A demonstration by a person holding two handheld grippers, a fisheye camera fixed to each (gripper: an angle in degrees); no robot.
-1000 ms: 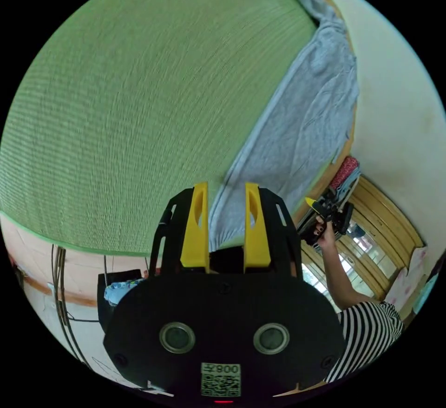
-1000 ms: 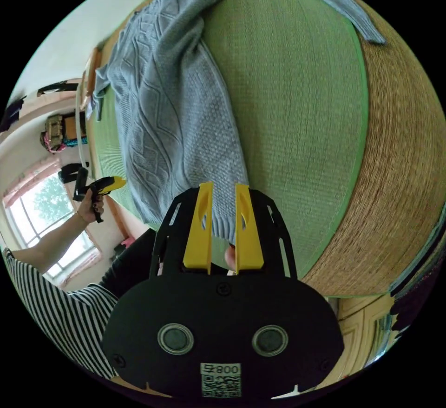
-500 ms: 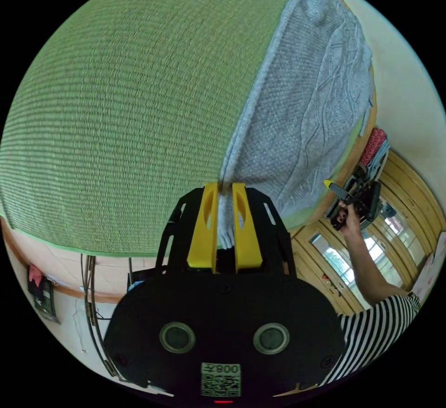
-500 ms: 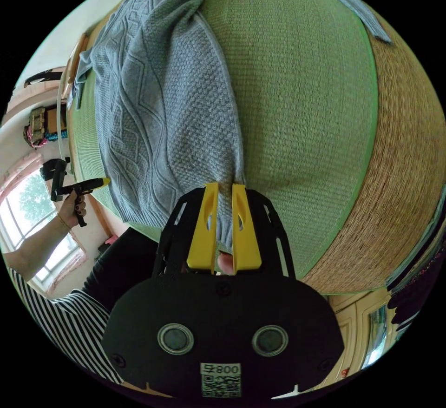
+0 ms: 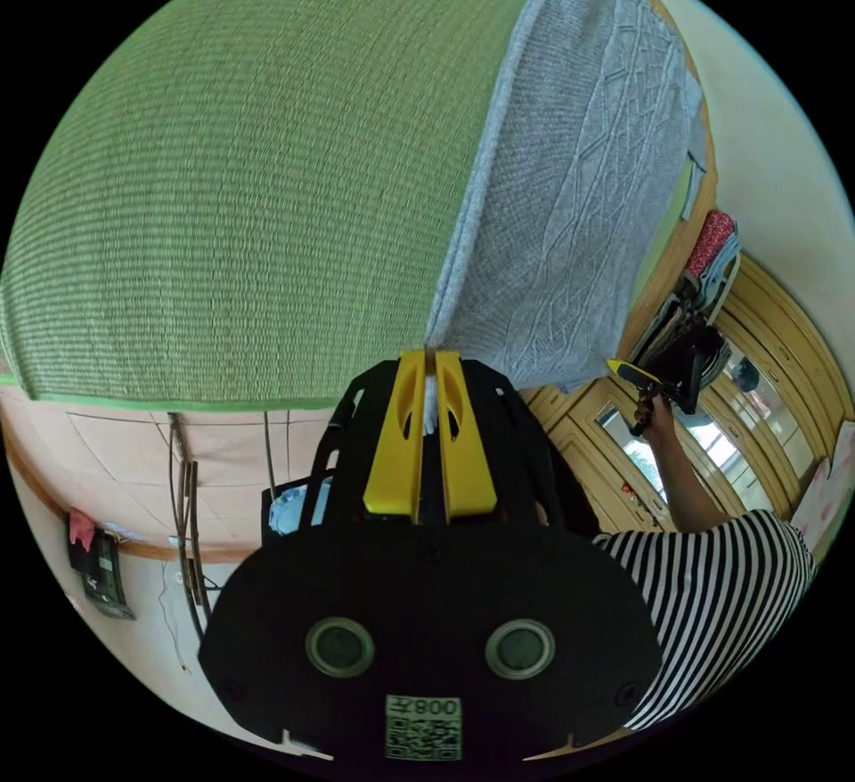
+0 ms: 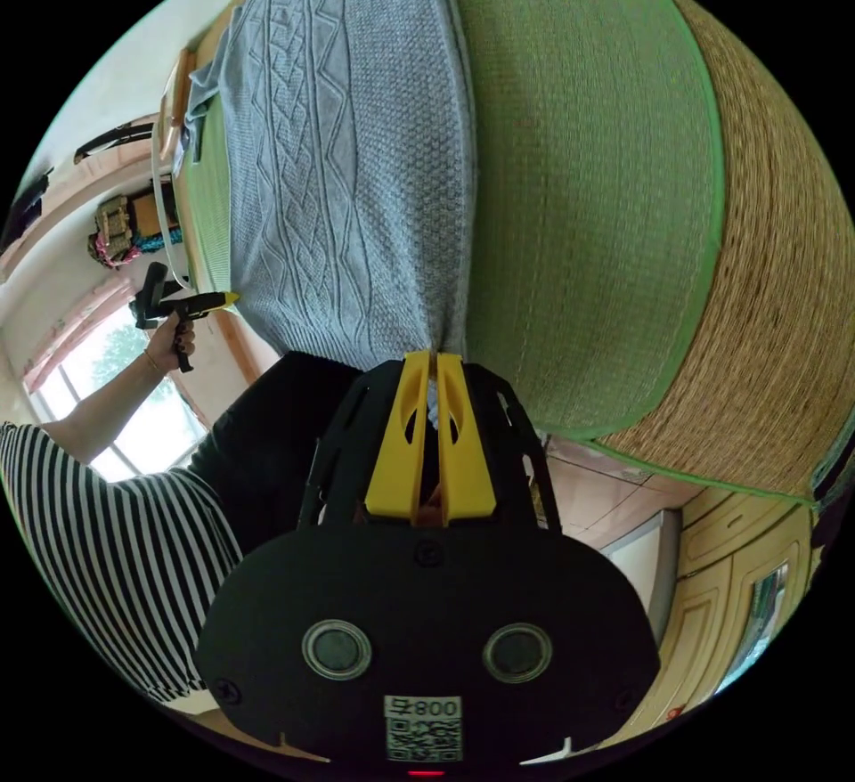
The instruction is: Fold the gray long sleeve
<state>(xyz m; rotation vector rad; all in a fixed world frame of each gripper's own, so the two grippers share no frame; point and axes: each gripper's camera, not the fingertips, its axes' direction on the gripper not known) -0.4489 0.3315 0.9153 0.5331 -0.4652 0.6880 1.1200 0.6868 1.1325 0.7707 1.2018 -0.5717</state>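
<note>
Both claws, left claw (image 5: 429, 359) and right claw (image 6: 433, 362), pinch hem corners of the gray knit sweater (image 6: 356, 150) on the green mat (image 6: 579, 176). Soft, thick, stretchy knit; corner grips probably suit it.

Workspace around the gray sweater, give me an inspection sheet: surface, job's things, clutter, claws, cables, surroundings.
Surface: green woven mat, with a tan straw mat beside it.
Job's things: gray knit sweater spread flat, its hem at the mat's edge.
Clutter: nothing seen on the mat.
Claws: left claw and right claw each shut on the sweater's hem.
Cables: cords hang on the wall below the mat.
Surroundings: window, wooden cabinets.
</note>
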